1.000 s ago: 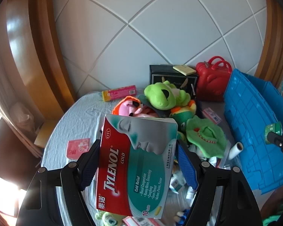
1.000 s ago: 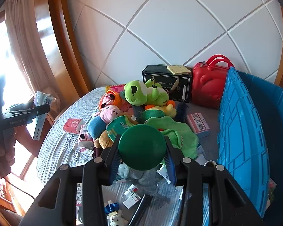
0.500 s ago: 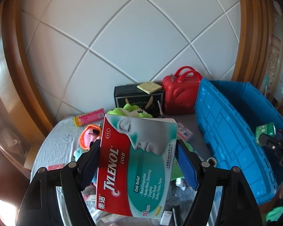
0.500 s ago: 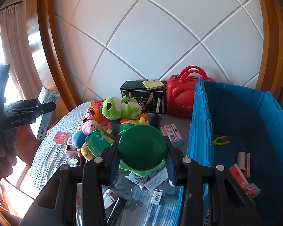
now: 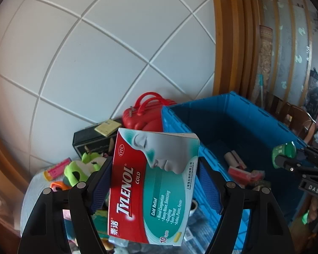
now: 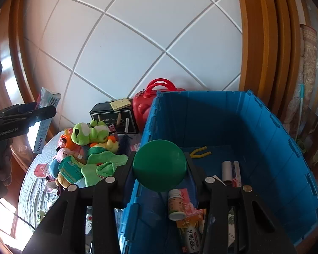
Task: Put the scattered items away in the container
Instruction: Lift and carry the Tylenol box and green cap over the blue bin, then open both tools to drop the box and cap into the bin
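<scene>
Both grippers are up in the air and angled downward toward the big blue crate [image 6: 254, 127]. The left gripper [image 5: 153, 187] has its jaws clamped on a Tylenol Cold box [image 5: 152, 182], the blue pads pressing the carton's two long edges. It's a red and teal carton with a grey profile of a face on the front, tilted a little and held above the cluttered table, just beside the crate's near wall. From the right side you can see a hand [image 6: 0, 169] wrapped around that left tool's handle.

The right gripper [image 6: 160, 166] is clenched on a green-capped jar [image 6: 160, 165]; only the round glossy green top faces the camera, and from the other view its side carries a green label. It hangs over the crate's near edge.

Down in the crate lie a small white bottle [image 6: 176, 204], a yellow U-shaped piece [image 6: 199, 151], a paper roll [image 6: 226, 171] and some flat packets. Out on the grey table [image 6: 29, 190] a heap of plush toys [image 6: 89, 148] sits beside a black box [image 6: 114, 116] and a red toy case [image 6: 152, 103].
</scene>
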Demonstrator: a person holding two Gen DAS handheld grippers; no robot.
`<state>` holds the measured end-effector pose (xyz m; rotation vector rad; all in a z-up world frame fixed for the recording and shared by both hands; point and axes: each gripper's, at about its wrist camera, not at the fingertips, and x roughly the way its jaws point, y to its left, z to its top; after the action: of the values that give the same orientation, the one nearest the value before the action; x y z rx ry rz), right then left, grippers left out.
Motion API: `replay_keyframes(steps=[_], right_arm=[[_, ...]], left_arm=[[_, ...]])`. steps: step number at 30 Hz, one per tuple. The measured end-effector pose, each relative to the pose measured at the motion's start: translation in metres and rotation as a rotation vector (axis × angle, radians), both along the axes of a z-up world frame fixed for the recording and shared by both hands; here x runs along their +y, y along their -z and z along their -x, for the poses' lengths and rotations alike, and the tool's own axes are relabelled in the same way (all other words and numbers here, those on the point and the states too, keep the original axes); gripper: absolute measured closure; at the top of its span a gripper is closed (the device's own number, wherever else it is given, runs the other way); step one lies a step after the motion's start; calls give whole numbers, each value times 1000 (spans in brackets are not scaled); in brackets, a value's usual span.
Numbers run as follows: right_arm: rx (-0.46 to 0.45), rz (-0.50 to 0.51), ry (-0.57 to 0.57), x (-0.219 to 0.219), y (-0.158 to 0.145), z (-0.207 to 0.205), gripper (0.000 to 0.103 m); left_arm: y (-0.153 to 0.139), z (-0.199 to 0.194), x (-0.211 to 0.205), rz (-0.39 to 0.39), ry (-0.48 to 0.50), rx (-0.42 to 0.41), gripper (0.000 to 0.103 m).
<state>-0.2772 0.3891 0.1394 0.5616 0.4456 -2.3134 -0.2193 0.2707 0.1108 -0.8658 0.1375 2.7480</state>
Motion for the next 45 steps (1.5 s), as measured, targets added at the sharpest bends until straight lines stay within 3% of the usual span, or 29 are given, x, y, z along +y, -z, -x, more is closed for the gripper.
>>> replay_keyframes(steps=[9,21,29,39,40,42,43,45], right_arm=[[-11,11,137,59,-3,29,62],[-35,10,239,99,-4,63,62],[-51,5,276,111,-3,82,62],[-41,-6,291,116,-4,91,61],[-39,-8,303,117,-4,92,58],[-26,18,322,122,-6,92,21],[-25,27,326,125,-7,93,19],[-27,28,332,127,-7,93,19]], left_arm=[[-14,12,92,-8,171,18,27],[-5,34,173,-11,287,-8,27],[-4,46,205,-8,321,-13,27],[-6,51,215,-10,320,-11,24],[-6,53,215,-15,313,-19,17],[-6,56,209,-38,285,-26,7],[-6,57,205,-53,274,-30,1],[-5,60,198,-78,262,-48,1]])
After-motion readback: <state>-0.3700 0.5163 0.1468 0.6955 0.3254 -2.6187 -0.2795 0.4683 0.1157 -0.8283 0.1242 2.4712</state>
